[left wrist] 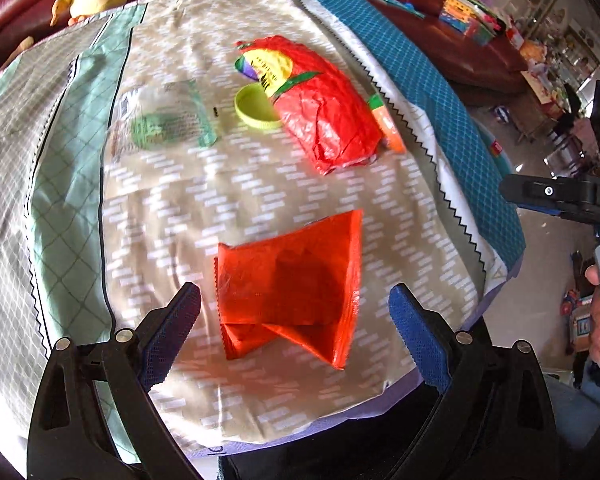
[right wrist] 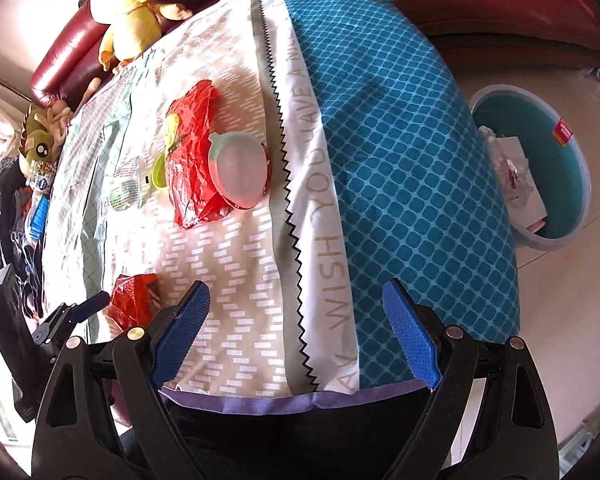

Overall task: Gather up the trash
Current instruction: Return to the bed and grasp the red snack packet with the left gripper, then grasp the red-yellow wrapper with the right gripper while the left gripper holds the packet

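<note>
Your left gripper [left wrist: 295,322] hangs open over the orange wrapper [left wrist: 290,284]; right gripper [right wrist: 296,332] open and empty above the table [right wrist: 400,160].

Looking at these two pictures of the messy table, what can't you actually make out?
- Right wrist view: the bin's contents, half hidden behind the tablecloth edge.
- Left wrist view: print on the clear wrapper, blurred.
- Left wrist view: the plastic lid, mostly hidden behind the crumpled red bag.
- Left wrist view: inside the folded orange wrapper, in shadow.
</note>
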